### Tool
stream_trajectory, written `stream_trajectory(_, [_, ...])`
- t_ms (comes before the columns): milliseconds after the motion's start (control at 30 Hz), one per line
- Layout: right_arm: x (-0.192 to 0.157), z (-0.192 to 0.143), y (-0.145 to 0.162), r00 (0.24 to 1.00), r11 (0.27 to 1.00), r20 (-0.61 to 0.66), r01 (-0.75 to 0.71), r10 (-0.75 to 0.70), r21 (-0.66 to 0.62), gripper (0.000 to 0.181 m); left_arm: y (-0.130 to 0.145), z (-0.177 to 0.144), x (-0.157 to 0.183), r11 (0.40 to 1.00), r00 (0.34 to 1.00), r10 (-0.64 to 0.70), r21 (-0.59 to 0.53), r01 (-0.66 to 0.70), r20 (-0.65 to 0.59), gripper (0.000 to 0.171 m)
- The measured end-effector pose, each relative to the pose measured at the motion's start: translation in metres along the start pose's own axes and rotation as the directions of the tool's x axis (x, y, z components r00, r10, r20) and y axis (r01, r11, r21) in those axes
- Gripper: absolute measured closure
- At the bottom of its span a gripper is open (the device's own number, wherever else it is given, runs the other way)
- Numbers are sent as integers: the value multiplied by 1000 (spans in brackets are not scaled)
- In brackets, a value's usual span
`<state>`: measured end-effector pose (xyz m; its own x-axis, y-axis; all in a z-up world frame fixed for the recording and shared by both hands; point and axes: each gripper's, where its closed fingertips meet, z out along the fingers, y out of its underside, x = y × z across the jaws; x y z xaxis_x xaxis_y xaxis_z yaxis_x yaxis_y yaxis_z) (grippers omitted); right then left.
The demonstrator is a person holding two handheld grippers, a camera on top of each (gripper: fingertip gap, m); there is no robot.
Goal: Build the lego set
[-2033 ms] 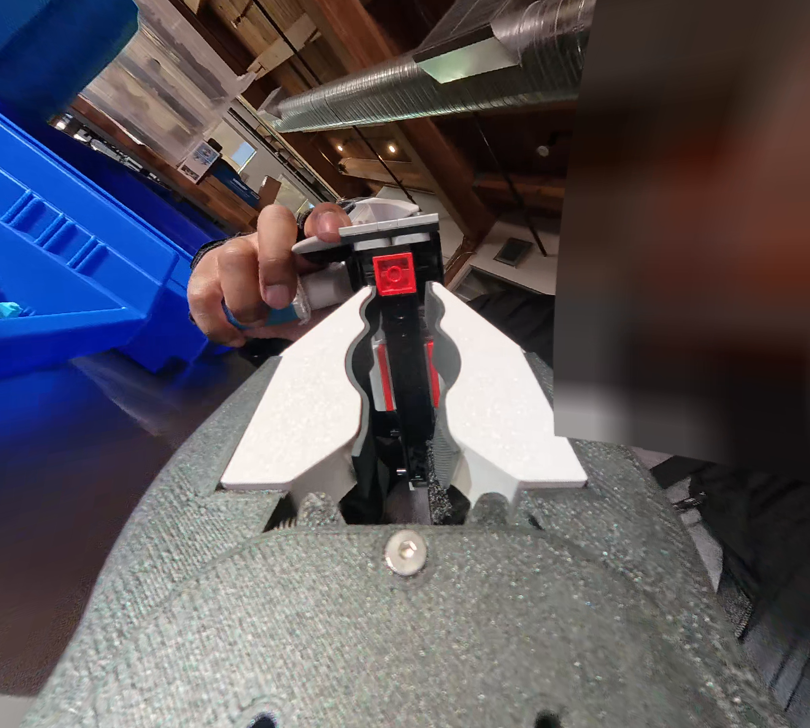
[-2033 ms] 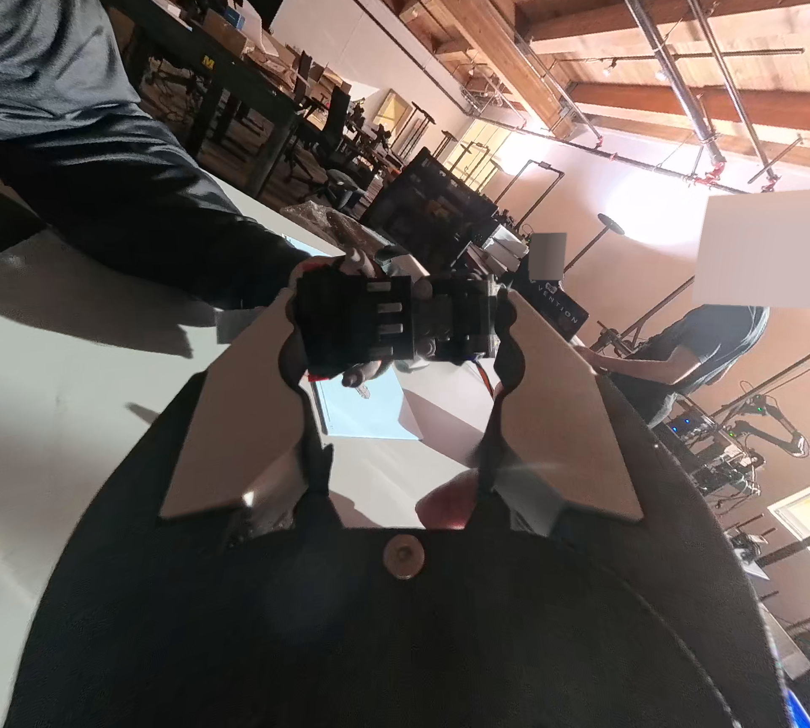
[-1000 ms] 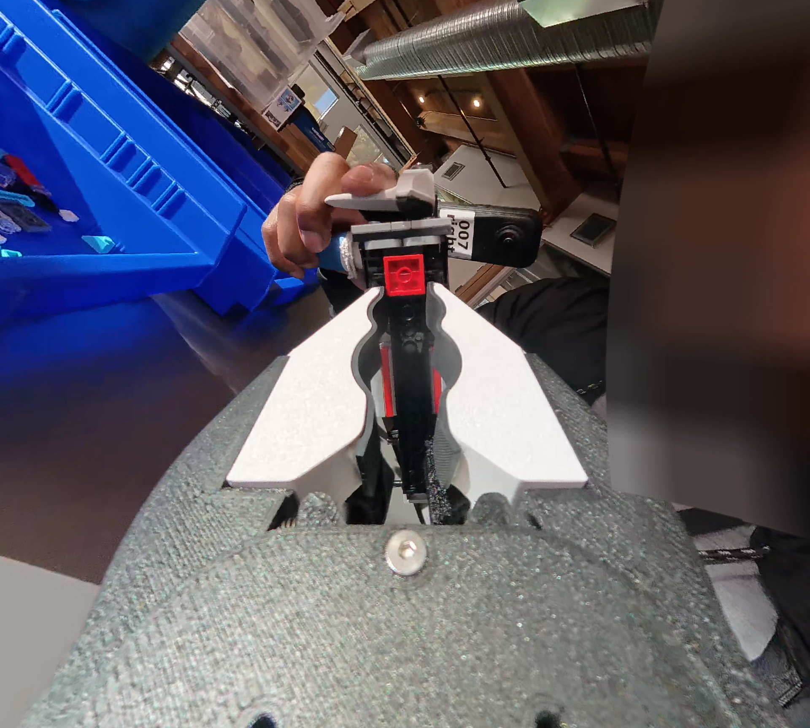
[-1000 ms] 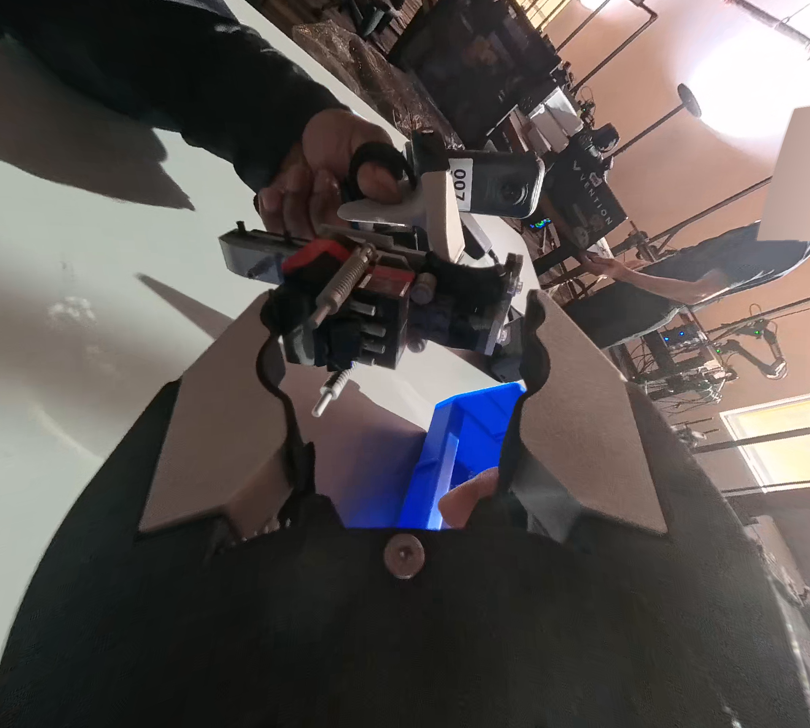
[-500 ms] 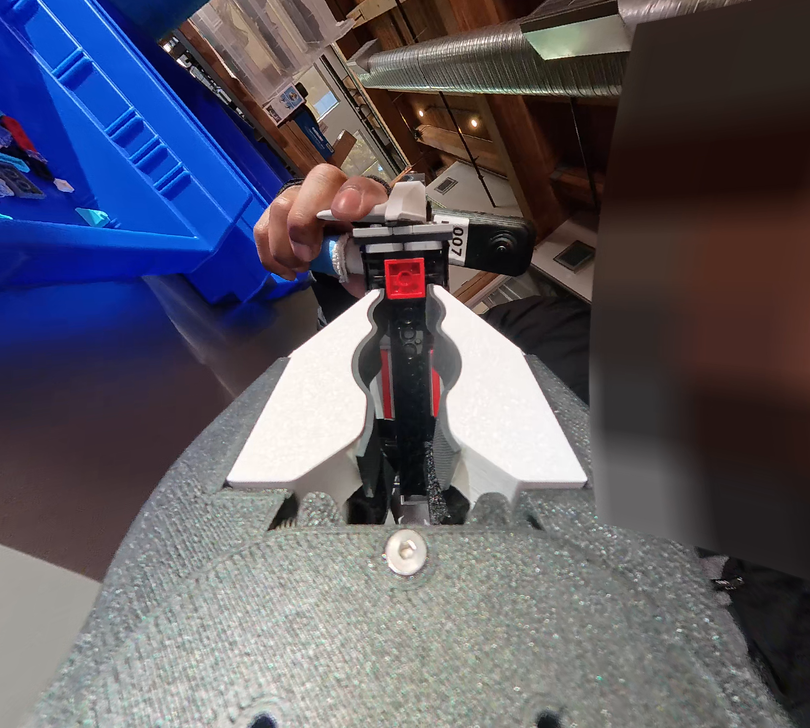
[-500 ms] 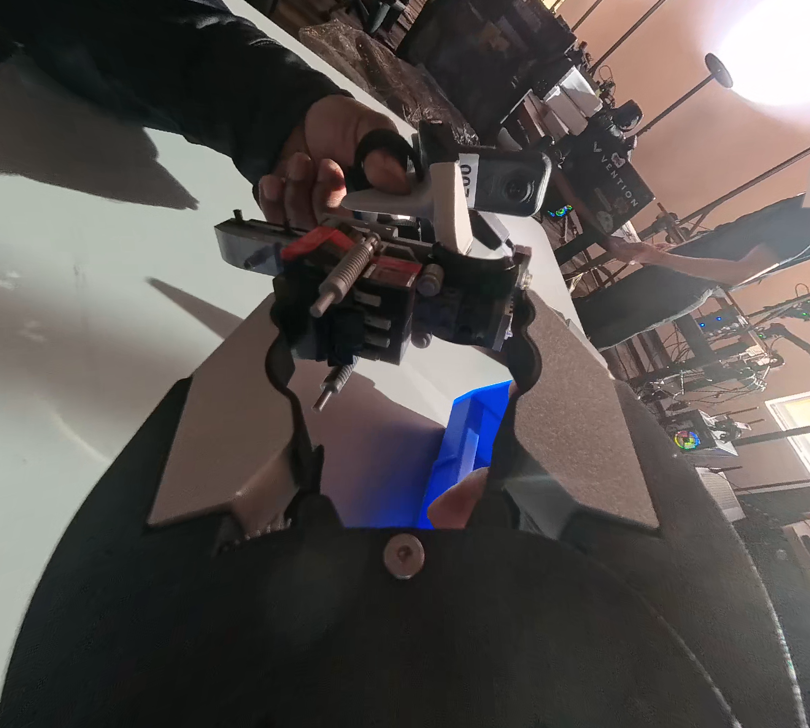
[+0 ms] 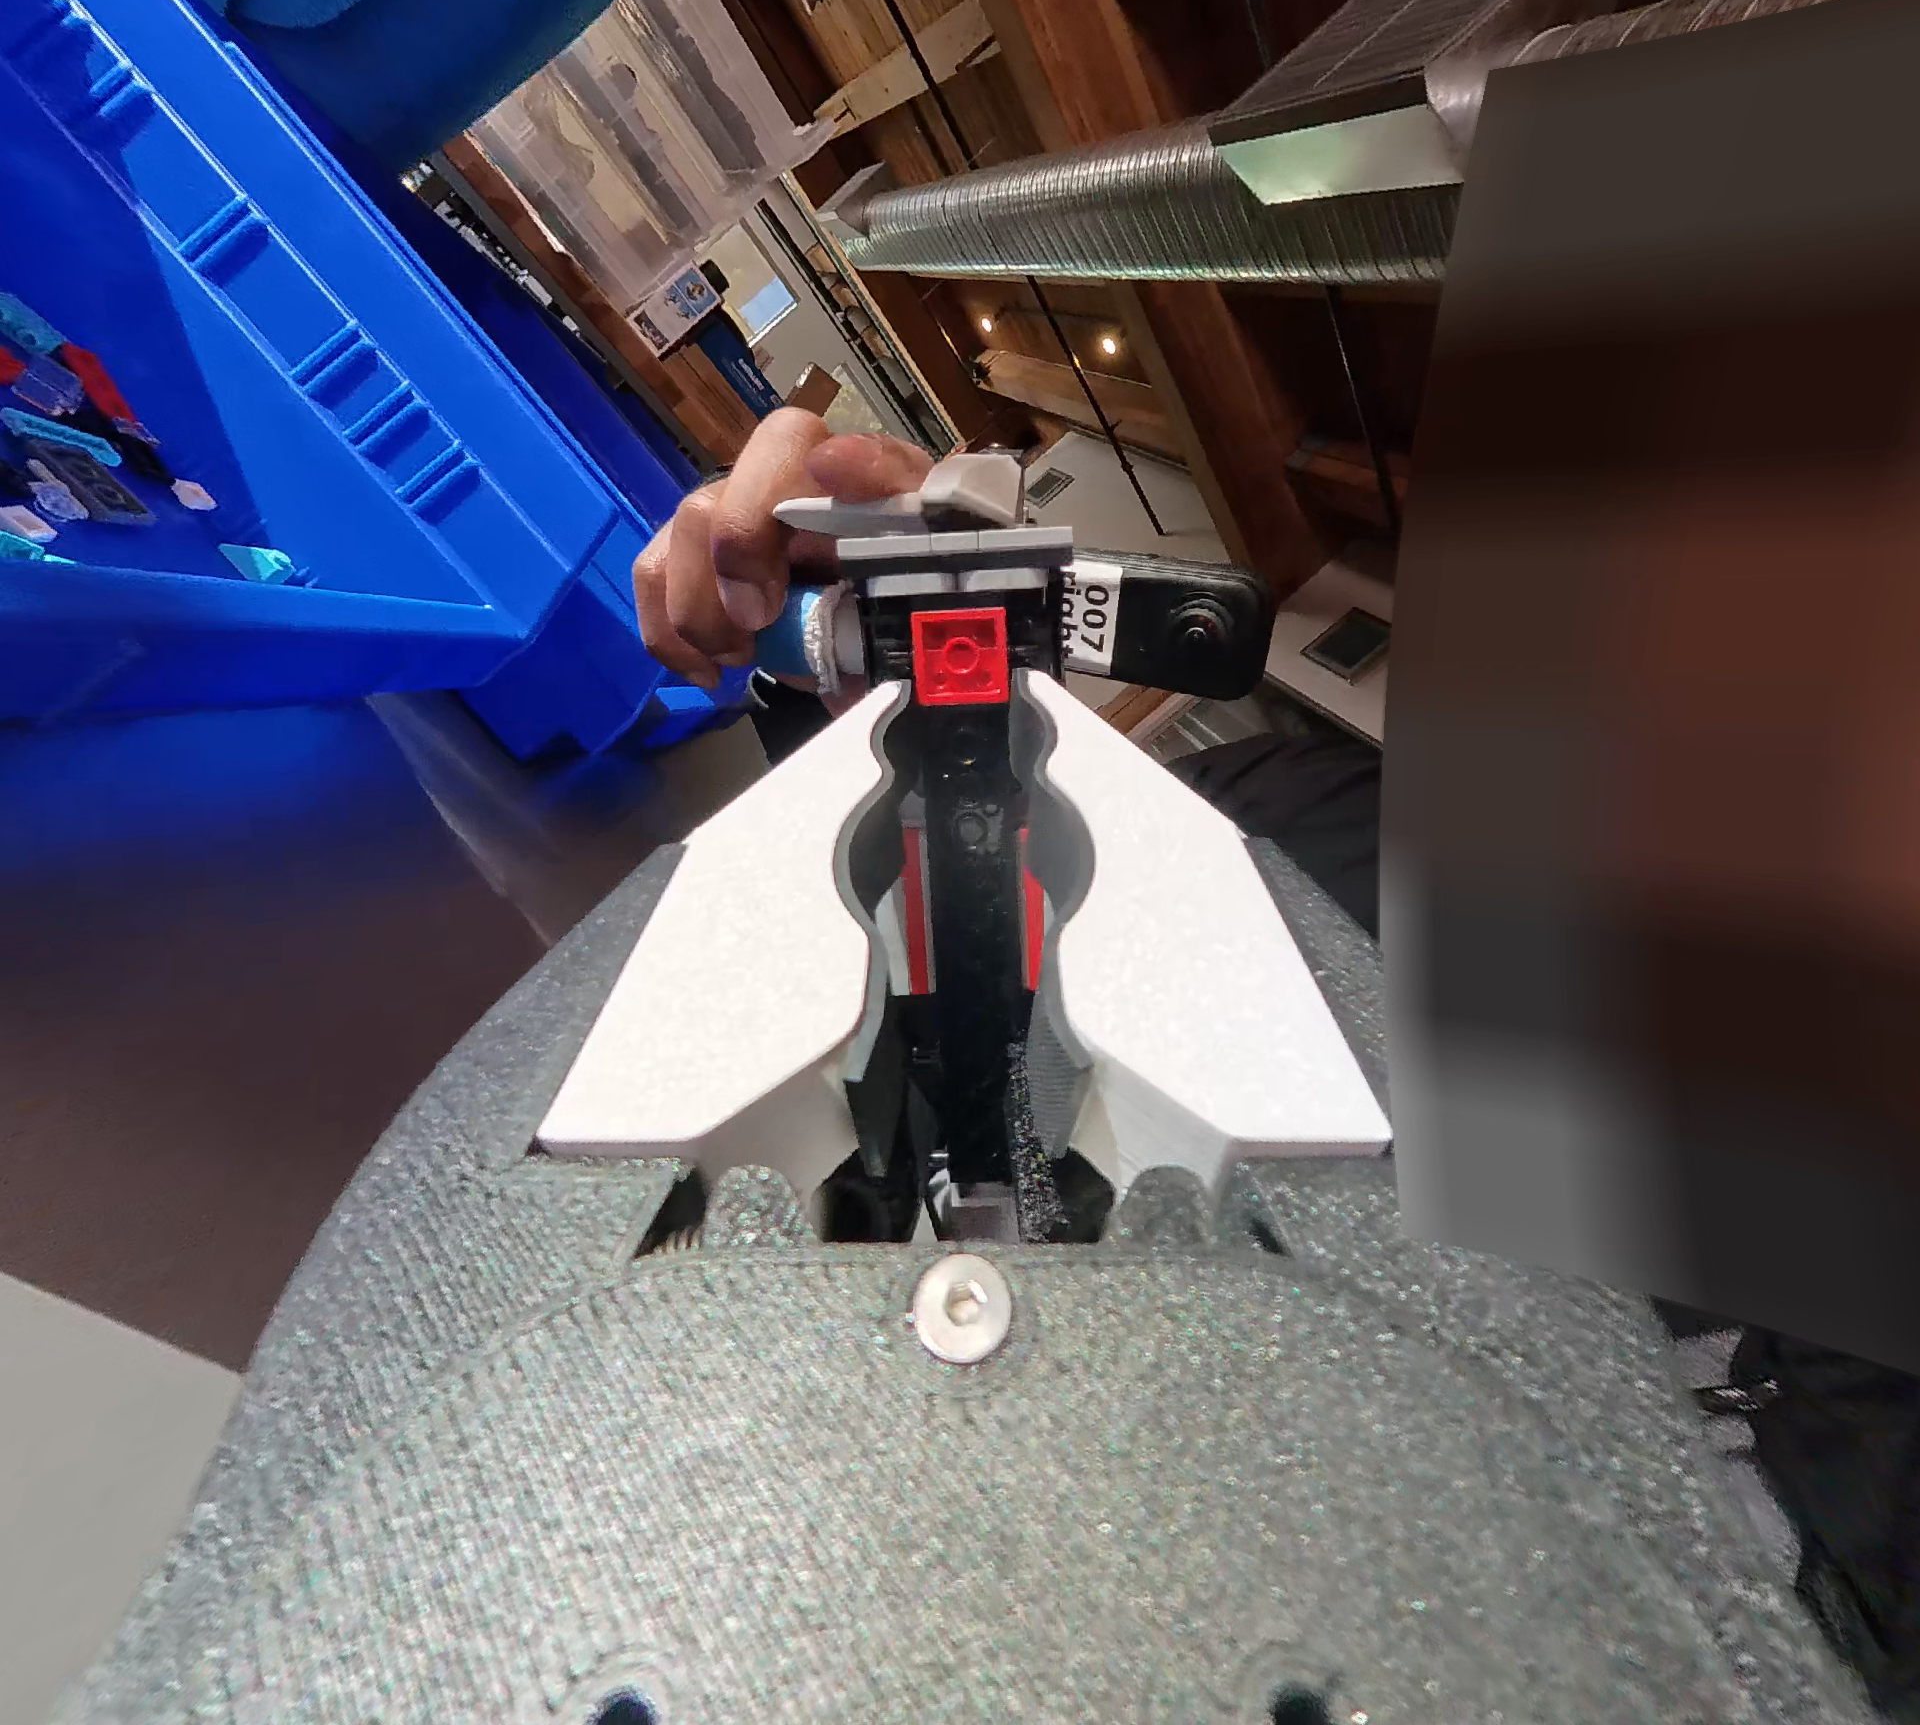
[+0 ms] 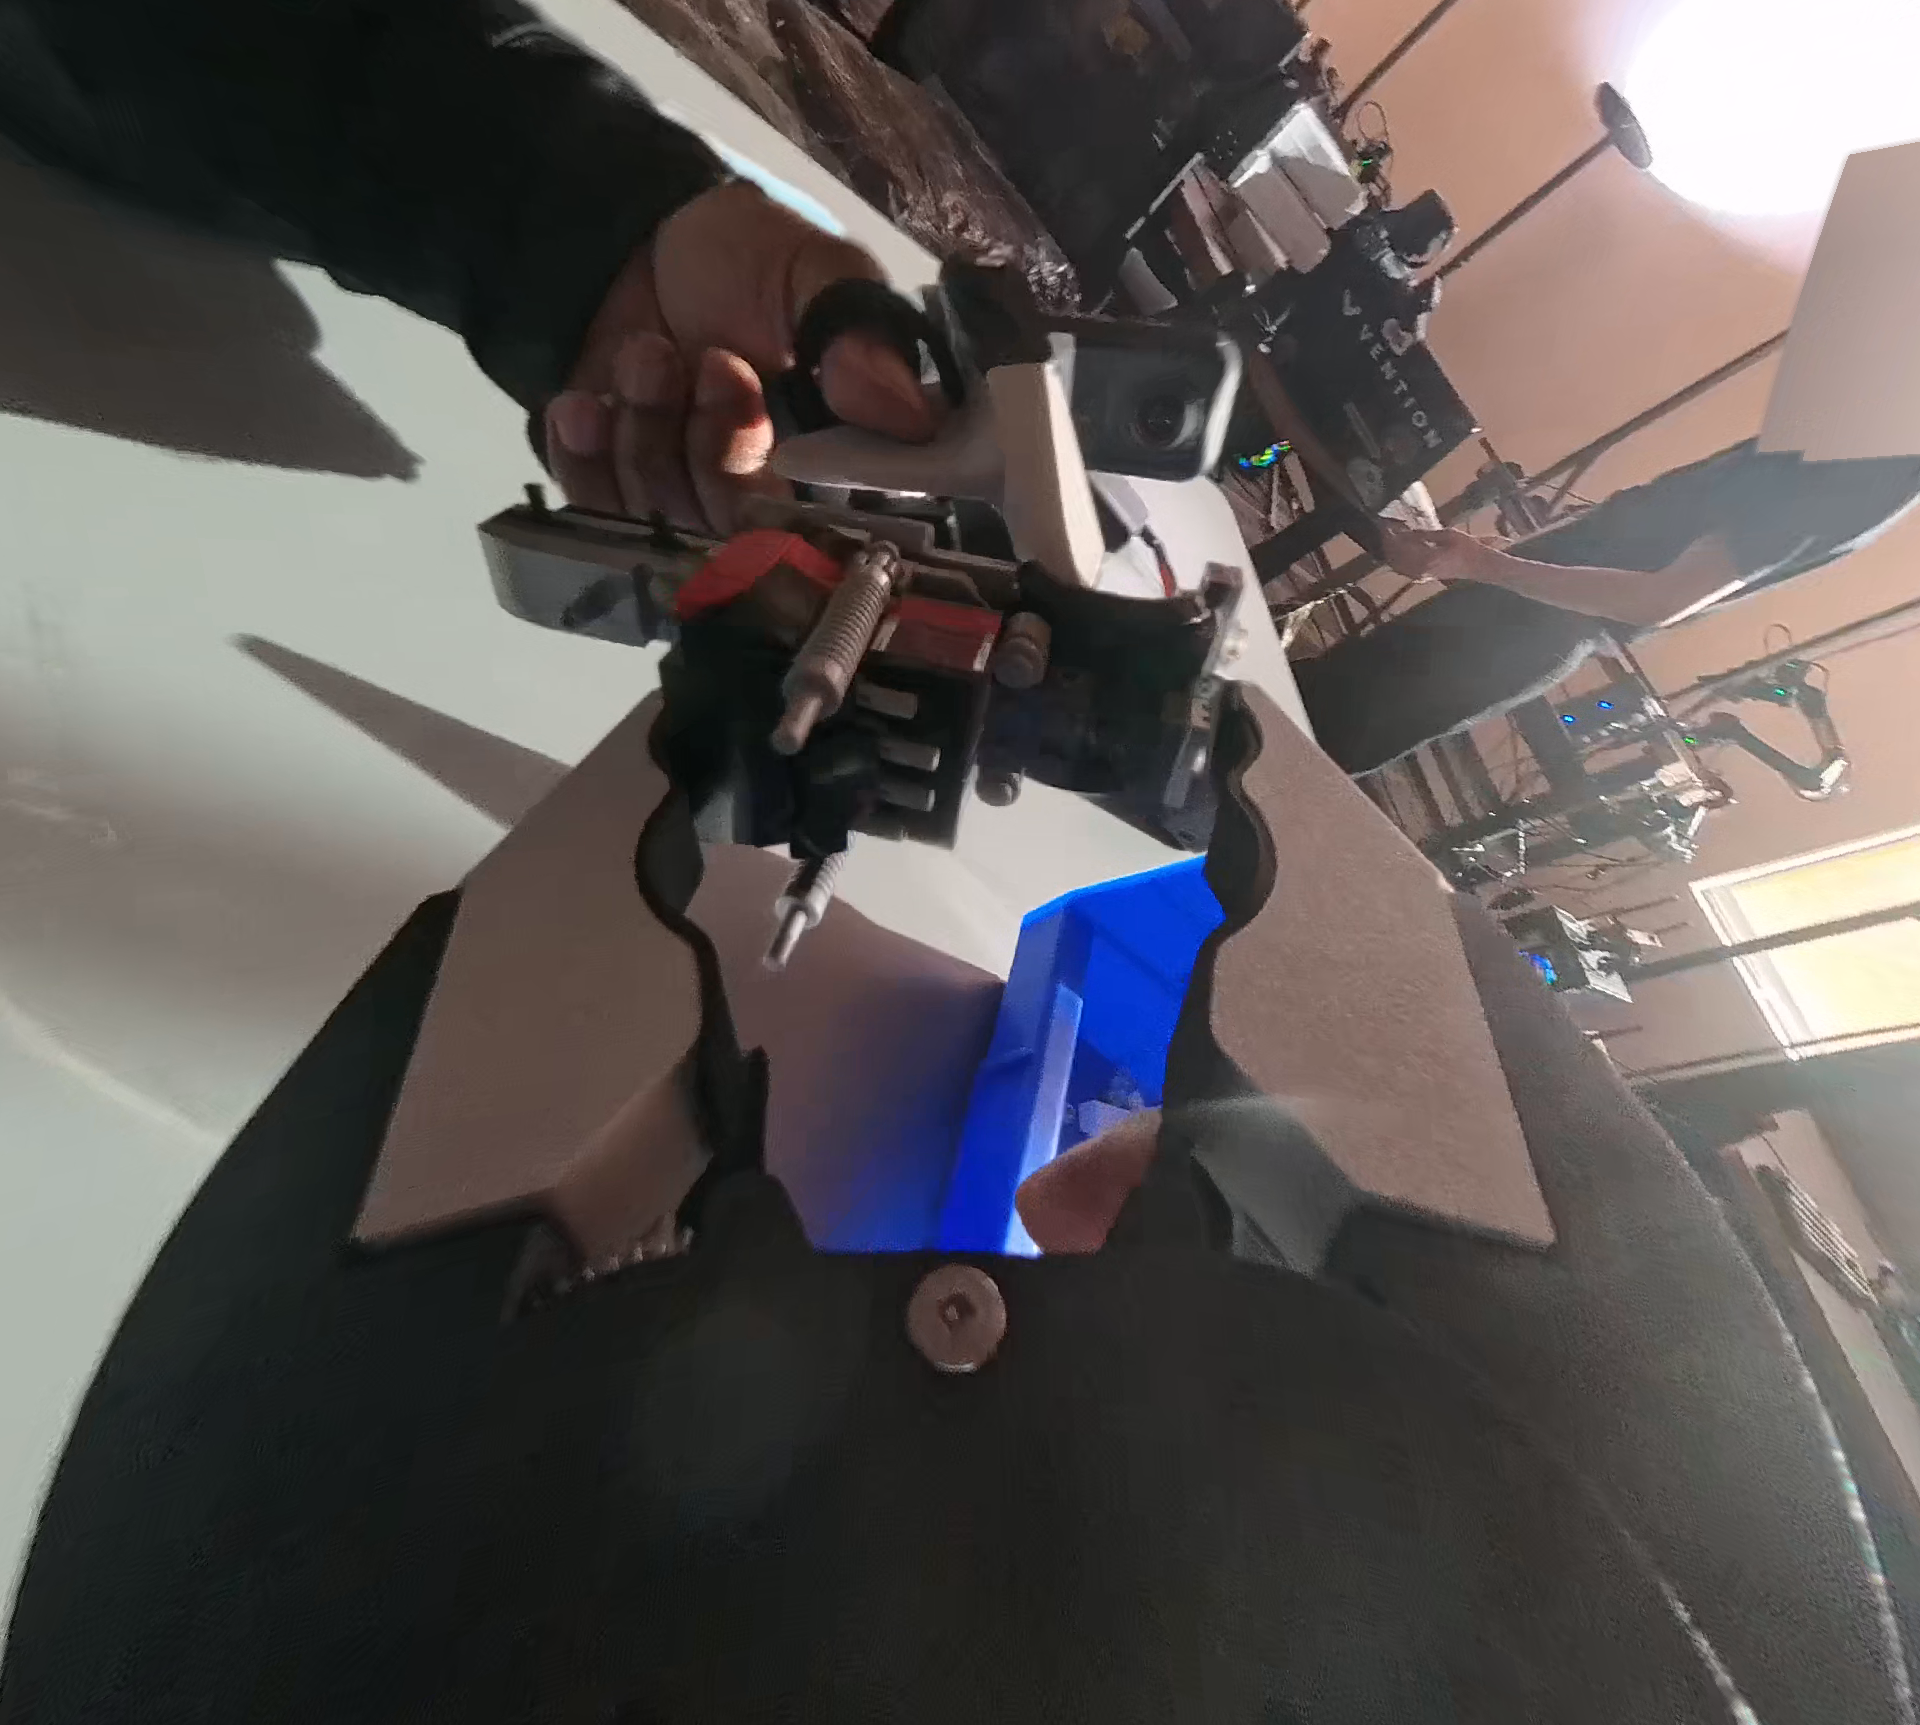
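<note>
The left hand-held gripper (image 7: 958,719) is closed narrow on the lego model (image 7: 961,828), a slim black build with red side strips and a red square plate at its far tip, clamped edge-on between the white fingers (image 7: 727,969). The right hand-held gripper (image 8: 940,730) stands wide, its fingertips at either end of the model (image 8: 862,678); whether they touch it I cannot tell. Just beyond the model a bare hand (image 7: 717,574) grips a handle. Left of the model, on the counter (image 7: 260,896), sits a blue bin (image 7: 343,470) holding loose pieces (image 7: 62,449).
</note>
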<state>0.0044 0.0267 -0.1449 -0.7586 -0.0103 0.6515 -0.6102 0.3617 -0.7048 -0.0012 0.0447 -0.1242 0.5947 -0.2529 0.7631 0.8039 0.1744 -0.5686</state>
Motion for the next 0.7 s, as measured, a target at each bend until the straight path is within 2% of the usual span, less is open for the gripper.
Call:
stream_trajectory(100, [8,-9,-6,1000,1000,-21,-14,14,25,72,-3,-2,2,1000,1000,14,15,-14,-9,155])
stream_trajectory(367, [4,-10,-7,998,998,-26,56,-56,15,87,-5,-1,5,999,999,32,29,-32,-20,155])
stream_trajectory(700, [3,-11,-11,999,997,-24,41,-40,67,88,-5,0,6,999,999,19,37,-18,-29,156])
